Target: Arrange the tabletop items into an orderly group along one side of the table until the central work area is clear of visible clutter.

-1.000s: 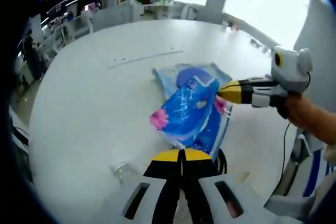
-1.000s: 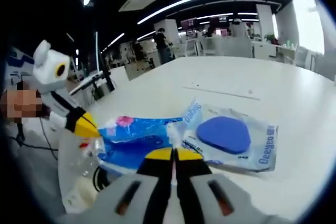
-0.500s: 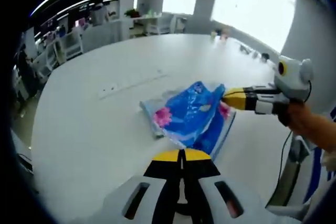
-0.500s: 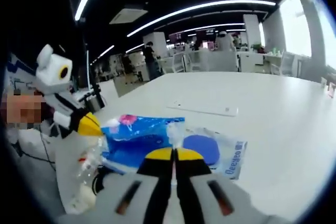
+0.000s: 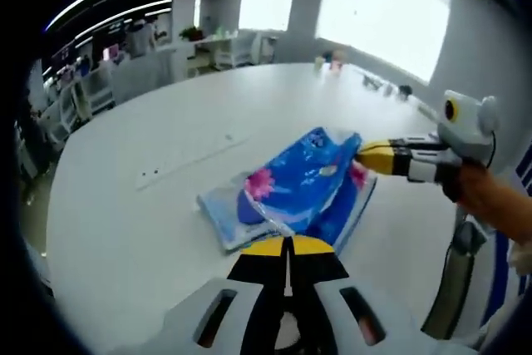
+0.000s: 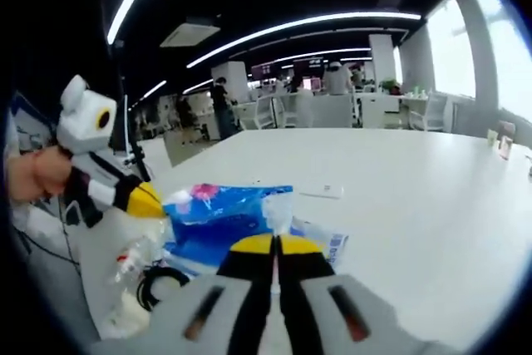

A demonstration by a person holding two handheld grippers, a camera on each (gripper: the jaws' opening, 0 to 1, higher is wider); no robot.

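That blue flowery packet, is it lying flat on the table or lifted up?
Lifted. The blue flowery packet is held between both grippers, left and right, above the clear pouch on the table.

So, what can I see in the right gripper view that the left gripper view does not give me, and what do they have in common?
The right gripper view shows a coiled black cable and a clear plastic bottle near the table edge.

The left gripper view shows a pale clear packet with a dark blue shape inside, lying under the blue bag, and a long thin white strip on the table.

Both show the glossy blue plastic bag with a pink flower on the round white table, pinched between the shut left gripper and shut right gripper.
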